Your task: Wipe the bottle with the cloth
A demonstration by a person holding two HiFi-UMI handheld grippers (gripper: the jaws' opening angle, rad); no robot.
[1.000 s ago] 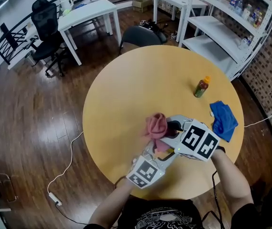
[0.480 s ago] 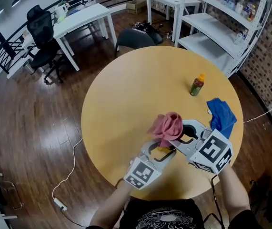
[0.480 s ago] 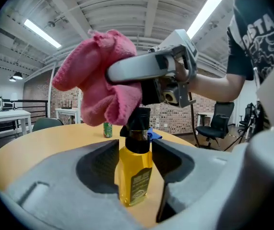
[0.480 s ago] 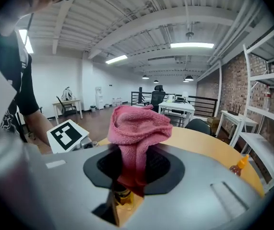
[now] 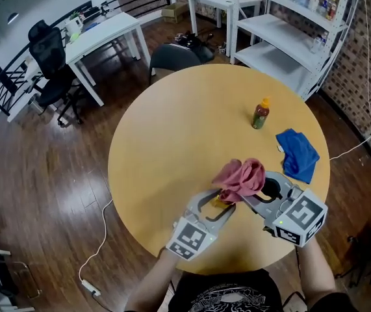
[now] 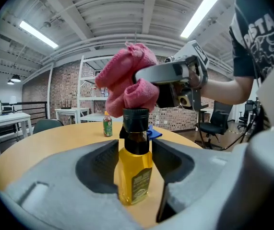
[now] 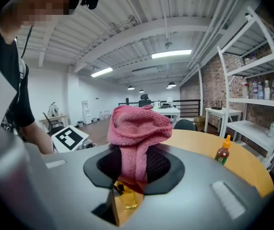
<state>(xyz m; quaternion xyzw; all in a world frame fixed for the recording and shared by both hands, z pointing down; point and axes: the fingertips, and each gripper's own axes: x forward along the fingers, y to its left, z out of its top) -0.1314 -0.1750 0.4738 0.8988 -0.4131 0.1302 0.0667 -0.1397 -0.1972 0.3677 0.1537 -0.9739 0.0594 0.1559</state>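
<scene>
Head view: the left hand-held gripper (image 5: 216,207) holds the small yellow bottle (image 5: 219,202) at the near side of the round desk (image 5: 172,129). The right hand-held gripper (image 5: 247,188) carries the pink cloth (image 5: 240,174), bunched over the bottle's top. A second ago the right one lay across the left, with the cloth out on the bottle's left. It has since swung out to the person's right and brought the cloth round with it. That suggests a wiping pass around the upper bottle is under way. An orange-capped sauce bottle (image 5: 259,114) and a blue cloth (image 5: 297,155) sit well apart on the far side.

Left gripper view: the jaws are closed against both sides of the yellow bottle's body, which stands upright between them. Whether its base rests on the desk I cannot tell. The pink cloth presses on and behind the dark cap. The label and lower body are bare, so most of the surface probably remains to be wiped.

Right gripper view: the jaws pinch a hanging fold of the pink cloth, and the rest billows above them. The bottle shows just below the cloth, mostly hidden.
</scene>
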